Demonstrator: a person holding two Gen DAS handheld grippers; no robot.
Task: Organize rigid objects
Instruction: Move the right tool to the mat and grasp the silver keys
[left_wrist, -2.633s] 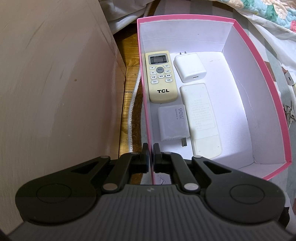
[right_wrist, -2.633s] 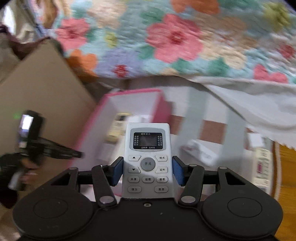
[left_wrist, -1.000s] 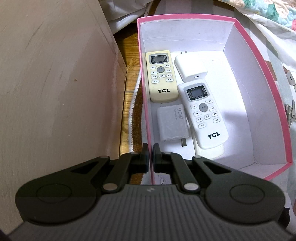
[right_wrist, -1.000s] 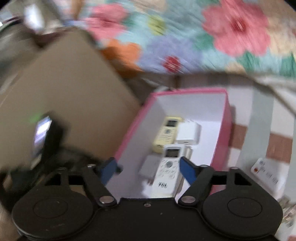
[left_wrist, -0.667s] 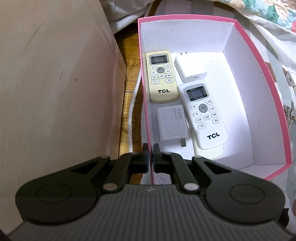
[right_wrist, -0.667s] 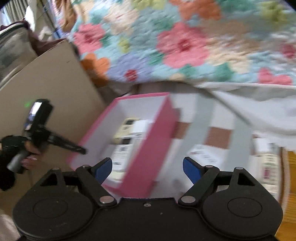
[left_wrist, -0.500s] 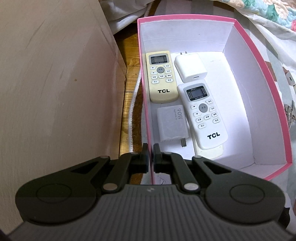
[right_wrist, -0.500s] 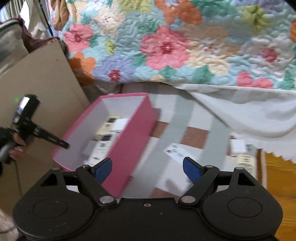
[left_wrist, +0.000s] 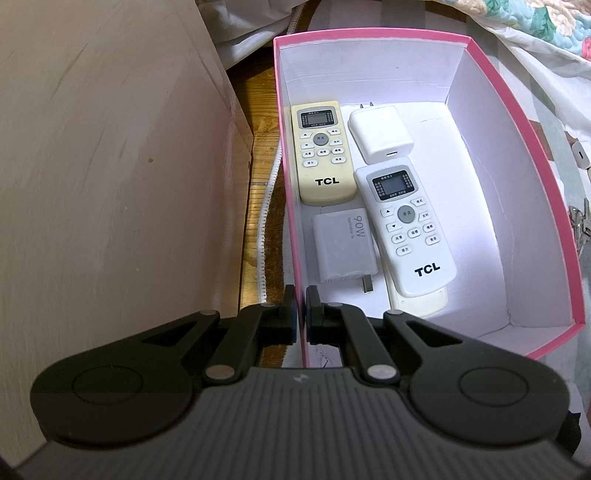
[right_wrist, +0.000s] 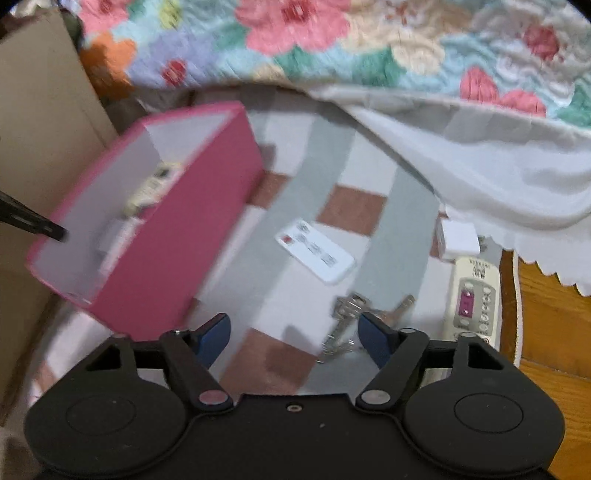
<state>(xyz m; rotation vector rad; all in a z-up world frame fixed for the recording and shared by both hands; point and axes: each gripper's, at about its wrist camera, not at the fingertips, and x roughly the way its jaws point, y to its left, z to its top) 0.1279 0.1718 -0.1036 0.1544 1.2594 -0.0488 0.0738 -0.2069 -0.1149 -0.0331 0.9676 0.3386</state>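
A pink box (left_wrist: 524, 122) holds a yellowed TCL remote (left_wrist: 321, 151), a white TCL remote (left_wrist: 410, 229) lying on another white remote (left_wrist: 424, 304), a white charger (left_wrist: 380, 133) and a grey 90W charger (left_wrist: 345, 245). My left gripper (left_wrist: 301, 314) is shut on the box's left wall. My right gripper (right_wrist: 295, 336) is open and empty above the checked mat, right of the pink box (right_wrist: 184, 236). On the mat lie a flat white remote (right_wrist: 316, 251), keys (right_wrist: 351, 314), a white charger (right_wrist: 458, 238) and a cream remote (right_wrist: 474, 299).
A brown cardboard panel (left_wrist: 110, 166) stands left of the box. A floral quilt (right_wrist: 332, 48) and white sheet (right_wrist: 480, 155) hang behind the mat. Wood floor (right_wrist: 550, 332) shows at the right edge.
My right gripper dropped the white TCL remote into the box, opened, and swung right over the mat. My left gripper has stayed clamped on the box wall.
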